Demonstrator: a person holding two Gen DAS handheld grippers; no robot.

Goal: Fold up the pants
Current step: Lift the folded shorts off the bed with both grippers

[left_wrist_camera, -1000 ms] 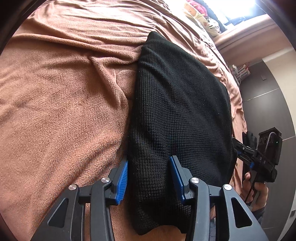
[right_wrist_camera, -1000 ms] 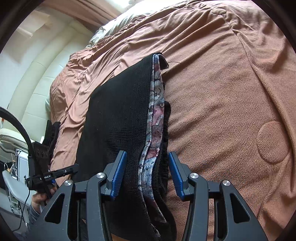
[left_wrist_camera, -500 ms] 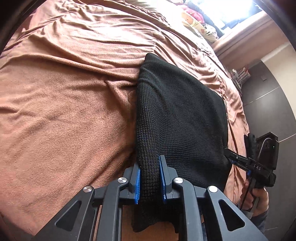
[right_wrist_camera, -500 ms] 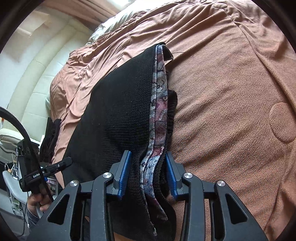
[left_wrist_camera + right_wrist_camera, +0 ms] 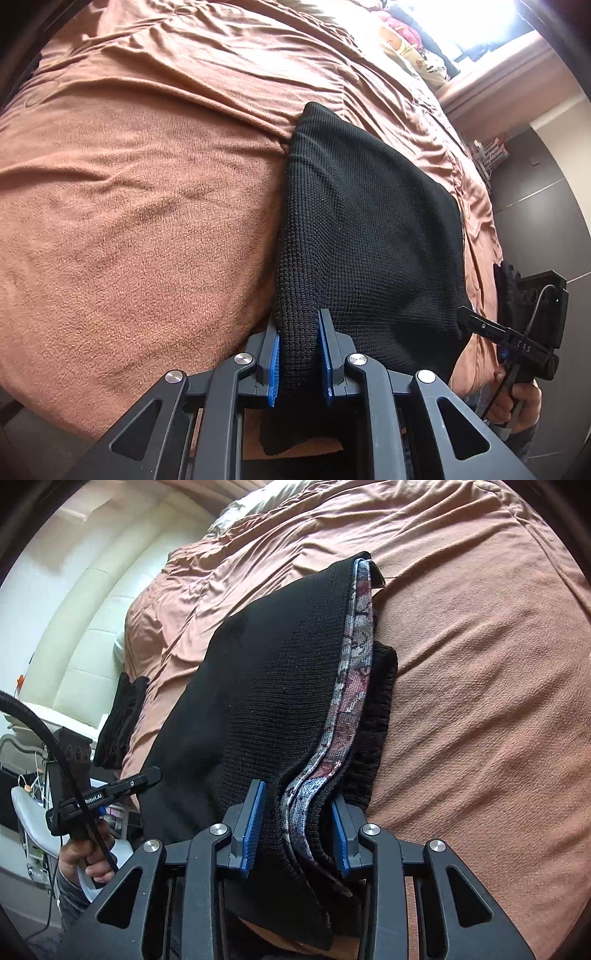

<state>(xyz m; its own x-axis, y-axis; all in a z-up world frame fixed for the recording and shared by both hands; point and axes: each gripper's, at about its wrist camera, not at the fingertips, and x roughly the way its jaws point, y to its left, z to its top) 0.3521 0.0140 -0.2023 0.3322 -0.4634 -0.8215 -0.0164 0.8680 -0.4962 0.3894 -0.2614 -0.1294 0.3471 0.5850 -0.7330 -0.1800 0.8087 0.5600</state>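
Black knit pants (image 5: 369, 229) lie folded lengthwise on a brown blanket (image 5: 147, 221). My left gripper (image 5: 298, 332) is shut on the near left corner, bunching the fabric between its blue pads. In the right wrist view the pants (image 5: 277, 683) show a patterned inner waistband (image 5: 354, 657) along their right edge. The right gripper (image 5: 297, 805) has its jaws closing on the stacked waistband layers, and both pads press the cloth. The near end of the pants hangs lifted off the blanket (image 5: 480, 701).
A person's hand (image 5: 517, 402) holds the right gripper's handle at the bed's edge. A small black folded cloth (image 5: 122, 720) sits on the bed's left side near a cream padded headboard (image 5: 85, 627). Pillows and toys (image 5: 406, 40) lie by the bright window.
Both grippers went from open around the pants' near end to pressing on it. The left one has drawn back with its corner, lifting the near end.
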